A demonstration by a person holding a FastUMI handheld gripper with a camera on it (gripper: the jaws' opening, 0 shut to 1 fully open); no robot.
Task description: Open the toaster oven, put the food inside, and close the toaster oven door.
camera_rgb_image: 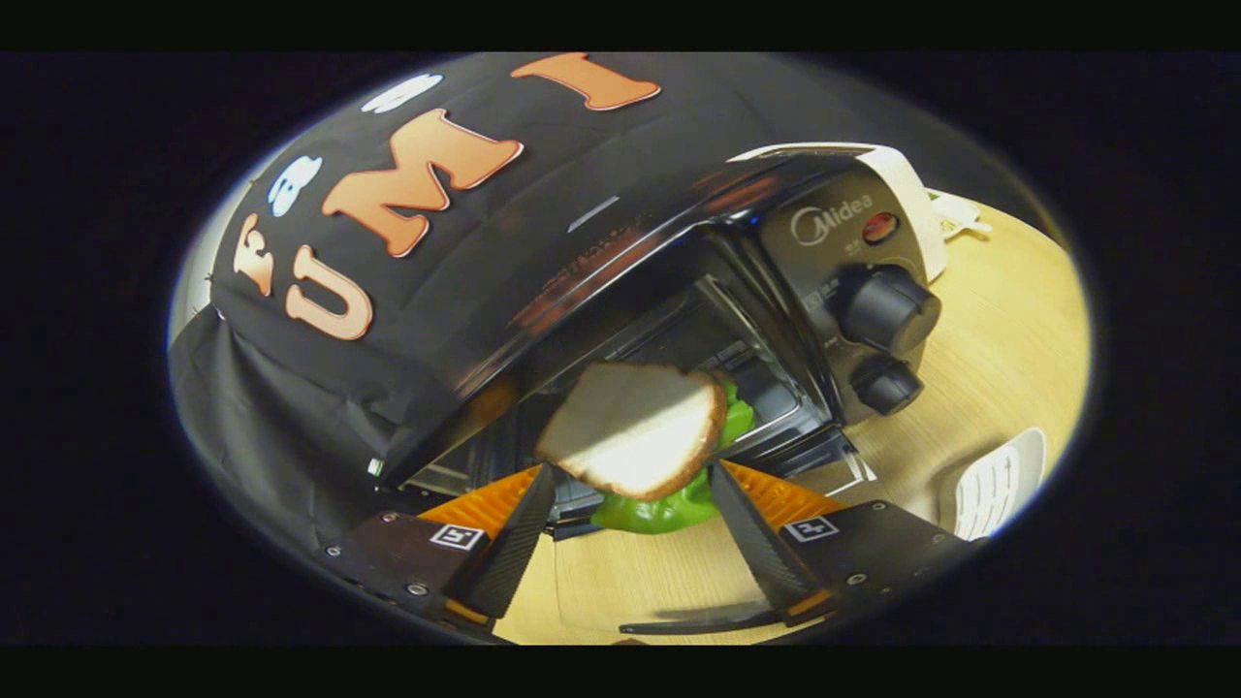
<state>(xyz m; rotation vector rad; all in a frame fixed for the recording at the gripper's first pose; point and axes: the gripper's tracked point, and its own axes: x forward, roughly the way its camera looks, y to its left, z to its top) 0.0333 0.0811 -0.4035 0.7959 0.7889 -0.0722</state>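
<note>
- At the mouth of the open toaster oven [776, 291], the tongs [632, 475] carry a toy sandwich [635, 427], a bread slice over green lettuce, pinched between both fingers, which are closed to the sandwich's width.
- The sandwich sits tilted, its far edge level with the oven's opening and its near, lettuce-fringed edge hanging over the pale wooden surface [989, 359].
- The oven door [504, 262] stands swung open to the left of the cavity, its dark glass reflecting the booth wall; its lower edge runs close to the left finger.
- Inside, the wire rack [698, 339] shows beyond the bread, with open room above the sandwich up to the cavity's top edge.
- To the right of the opening, the control panel carries two black knobs [887, 310], the larger above the smaller, with a red lamp [879, 227] over them.
- A white slotted object [999, 485] lies on the surface beyond the right finger, well apart from the oven.
- Bare surface shows between the fingers beneath the sandwich.
</note>
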